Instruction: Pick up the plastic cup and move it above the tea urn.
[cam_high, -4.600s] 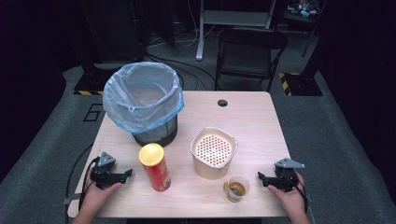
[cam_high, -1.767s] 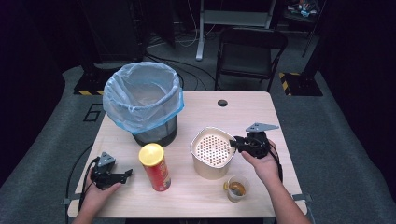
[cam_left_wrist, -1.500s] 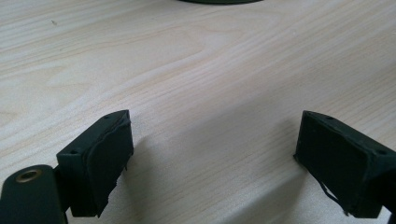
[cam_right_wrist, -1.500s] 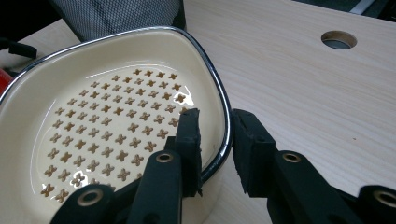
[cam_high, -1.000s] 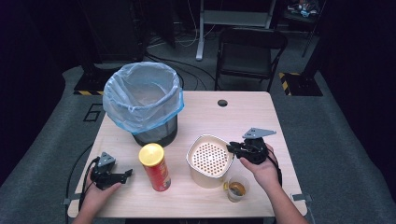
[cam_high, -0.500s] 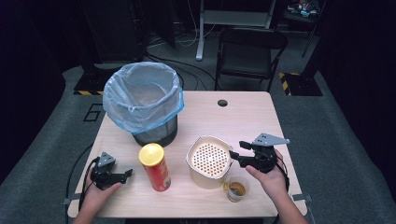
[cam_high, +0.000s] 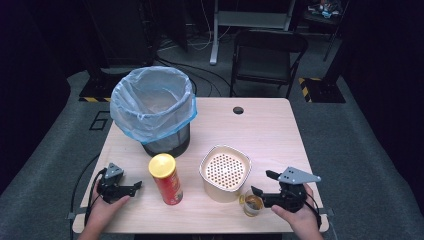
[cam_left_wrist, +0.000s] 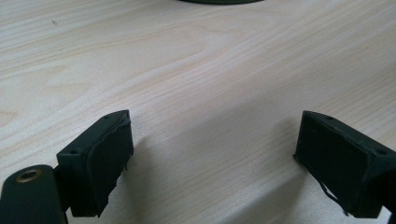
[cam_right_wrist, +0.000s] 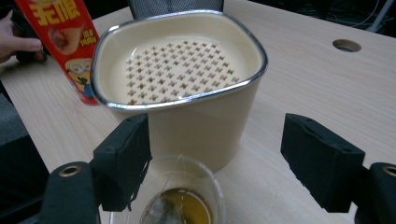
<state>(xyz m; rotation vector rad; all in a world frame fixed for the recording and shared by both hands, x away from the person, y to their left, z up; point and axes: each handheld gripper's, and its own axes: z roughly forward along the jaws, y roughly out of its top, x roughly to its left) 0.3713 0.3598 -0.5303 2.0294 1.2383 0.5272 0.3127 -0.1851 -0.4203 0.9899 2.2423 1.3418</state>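
Observation:
A cream tub (cam_high: 225, 172) with a perforated insert stands near the table's front. A small clear cup (cam_high: 251, 204) of brown tea with a tea bag sits just right of it. My right gripper (cam_high: 264, 184) is beside the cup, pointing at the tub, and its jaws have just been opening. In the right gripper view my right gripper (cam_right_wrist: 222, 158) stands open with the tub (cam_right_wrist: 187, 79) ahead and the cup (cam_right_wrist: 184, 205) low by its left jaw; nothing is pressed. A red crisp can (cam_high: 166, 178) stands left of the tub. My left gripper (cam_high: 134, 187) rests open on the table, and in its own view the left gripper (cam_left_wrist: 212, 154) frames bare wood.
A black bin (cam_high: 152, 110) lined with a blue bag stands at the table's back left. The wooden table (cam_high: 270, 130) has a cable hole (cam_high: 238, 110) at the back. A folding chair (cam_high: 267, 55) stands behind it.
The right gripper has let go of the tub's right rim, opened, and drawn back toward the front edge beside the cup. The tub stays put. The left gripper has not moved.

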